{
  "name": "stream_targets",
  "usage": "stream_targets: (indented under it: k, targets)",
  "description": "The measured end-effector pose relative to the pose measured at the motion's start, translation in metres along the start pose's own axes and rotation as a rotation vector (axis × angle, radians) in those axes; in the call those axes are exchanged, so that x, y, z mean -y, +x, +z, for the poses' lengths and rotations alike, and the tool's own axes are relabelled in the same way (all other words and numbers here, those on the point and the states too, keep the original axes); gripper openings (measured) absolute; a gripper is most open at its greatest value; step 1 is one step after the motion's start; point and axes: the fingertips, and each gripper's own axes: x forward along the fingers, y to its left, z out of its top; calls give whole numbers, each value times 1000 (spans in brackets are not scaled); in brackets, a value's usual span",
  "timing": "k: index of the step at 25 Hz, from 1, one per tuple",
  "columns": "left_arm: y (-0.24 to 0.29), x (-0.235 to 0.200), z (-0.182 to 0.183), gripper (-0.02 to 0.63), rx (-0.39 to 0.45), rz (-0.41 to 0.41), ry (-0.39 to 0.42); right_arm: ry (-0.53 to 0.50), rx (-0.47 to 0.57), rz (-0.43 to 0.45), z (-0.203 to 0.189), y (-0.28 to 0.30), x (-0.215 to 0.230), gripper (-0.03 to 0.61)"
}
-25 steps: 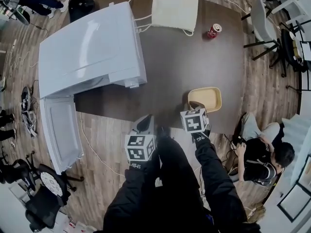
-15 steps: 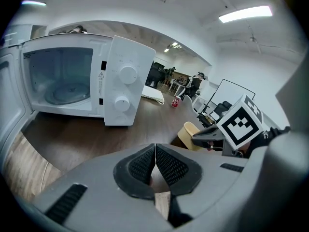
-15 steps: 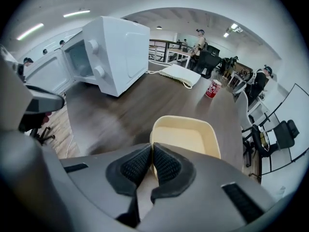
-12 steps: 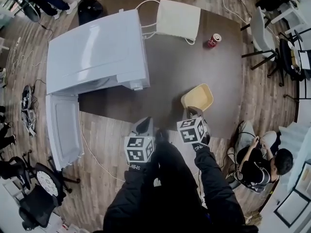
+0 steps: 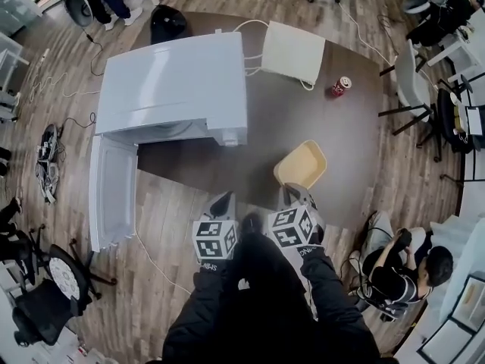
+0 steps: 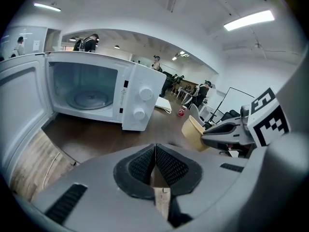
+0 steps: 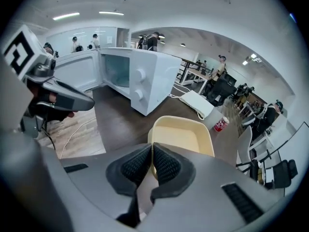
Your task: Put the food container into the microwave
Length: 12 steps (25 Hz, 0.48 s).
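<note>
The right gripper's fingers are clenched on the near rim of the food container, with the pale yellow wall pinched between the ribbed pads; the container is an open, shallow, rounded tray with nothing in it, and it extends away from the gripper over the near part of the dark brown desk; in the left gripper view it sits tilted, and I cannot tell whether its base touches the desk.

The left gripper has its fingers pressed together on nothing; it hangs just left of the right gripper, off the near edge of the desk and above the wooden floor.

In the head view the container lies to the right of the microwave and apart from it; the white microwave stands on the left part of the desk with its door swung fully open toward the person; through the opening the left gripper view shows a glass turntable in the cavity, and two round knobs on the panel to its right.

At the far side of the desk lies a flat white pad with a white cable beside it; a red soda can stands near the pad's right corner; a person sits low on the floor beyond the desk's right end.
</note>
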Motion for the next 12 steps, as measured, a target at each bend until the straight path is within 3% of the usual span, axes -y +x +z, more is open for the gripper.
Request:
stream_targets:
  k: [12]
  targets:
    - [-64,-55,-13,34,77,141,-109,-306,131,152,54,-40,-105,31]
